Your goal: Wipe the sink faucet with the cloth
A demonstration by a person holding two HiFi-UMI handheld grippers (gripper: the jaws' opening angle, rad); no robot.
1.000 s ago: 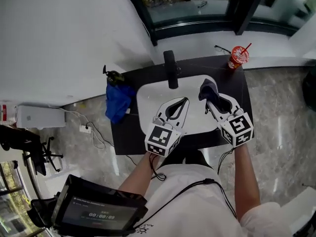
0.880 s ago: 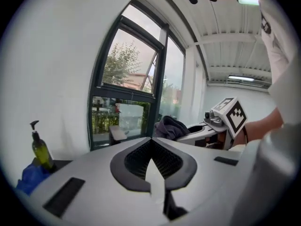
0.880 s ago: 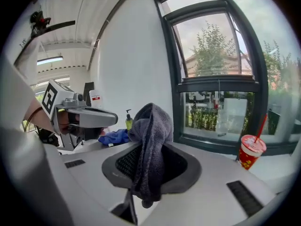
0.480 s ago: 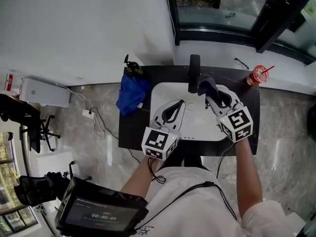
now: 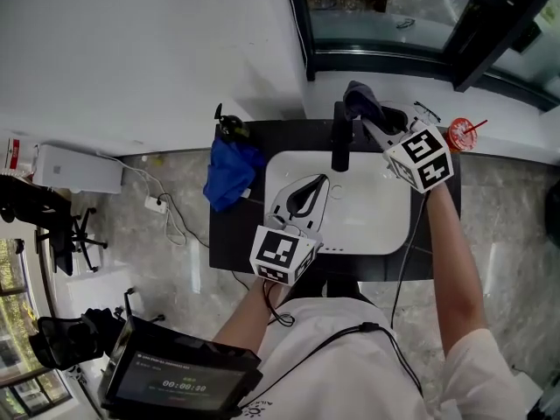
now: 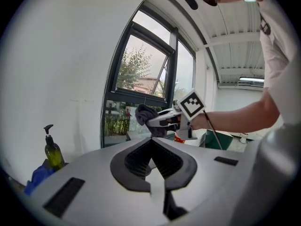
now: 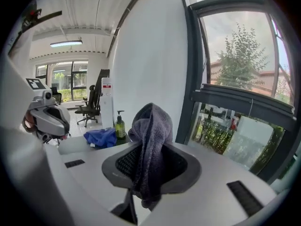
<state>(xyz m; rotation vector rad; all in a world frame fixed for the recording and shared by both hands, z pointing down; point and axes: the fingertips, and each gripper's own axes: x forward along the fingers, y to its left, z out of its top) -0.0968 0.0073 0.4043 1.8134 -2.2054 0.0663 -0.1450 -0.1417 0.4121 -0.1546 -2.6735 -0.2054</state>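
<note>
Cloth (image 5: 357, 97), clamped in right gripper (image 5: 366, 114), sits beside faucet (image 5: 340, 138) top for wiping; left gripper (image 5: 327, 180) idles, jaws together.

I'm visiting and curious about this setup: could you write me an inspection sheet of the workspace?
Surface: black counter, white sink.
Job's things: black faucet behind the basin; dark grey cloth near its top.
Clutter: blue cloth, soap bottle, red cup on the counter.
Grippers: right gripper jaws shut on the cloth; left gripper jaws together, empty, above the sink.
Cables: black cable below the right gripper; white lead on the floor.
Surroundings: white wall, window, office chair.
</note>
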